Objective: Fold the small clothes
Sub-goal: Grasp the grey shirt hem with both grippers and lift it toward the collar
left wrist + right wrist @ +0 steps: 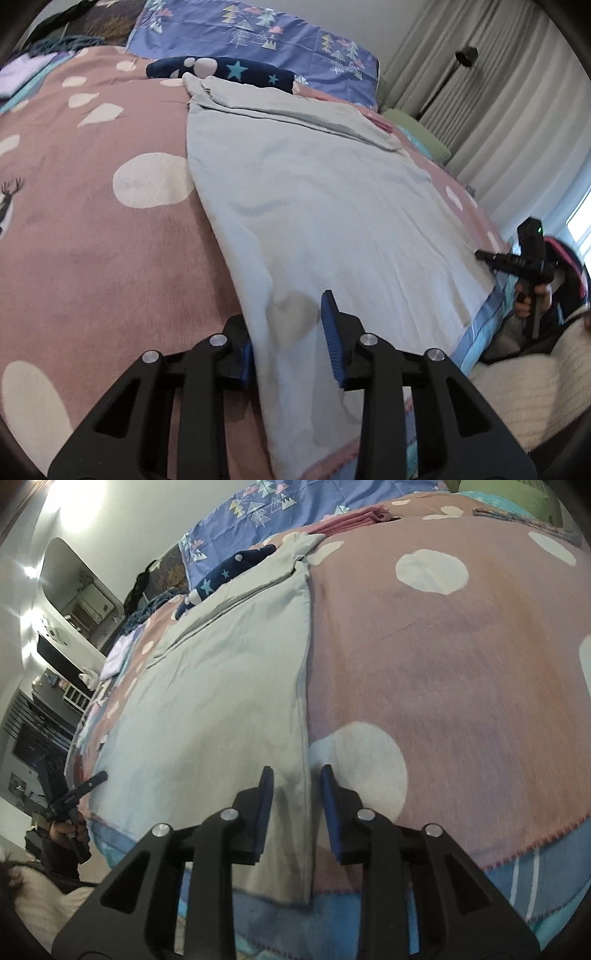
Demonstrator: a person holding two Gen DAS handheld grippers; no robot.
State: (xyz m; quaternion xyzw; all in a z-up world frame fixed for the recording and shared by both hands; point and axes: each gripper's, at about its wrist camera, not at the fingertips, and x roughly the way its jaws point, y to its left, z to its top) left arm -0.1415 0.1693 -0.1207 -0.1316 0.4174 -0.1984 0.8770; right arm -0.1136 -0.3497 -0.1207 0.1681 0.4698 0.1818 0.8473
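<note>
as both grippers straddle garment (pixel 325 206) edges, jaws apart

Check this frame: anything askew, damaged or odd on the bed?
Nothing stands out. The pale garment lies flat on the pink spotted blanket, its far end folded over. Left gripper and right gripper straddle its near corners, jaws open.

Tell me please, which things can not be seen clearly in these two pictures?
- Left wrist view: the near hem of the pale garment is hidden under the left gripper.
- Right wrist view: the garment's near corner is cut off behind the right gripper.
- Both views: whether the open jaws touch the cloth cannot be told.
- Left wrist view: the person's hand is small and mostly hidden.
</note>
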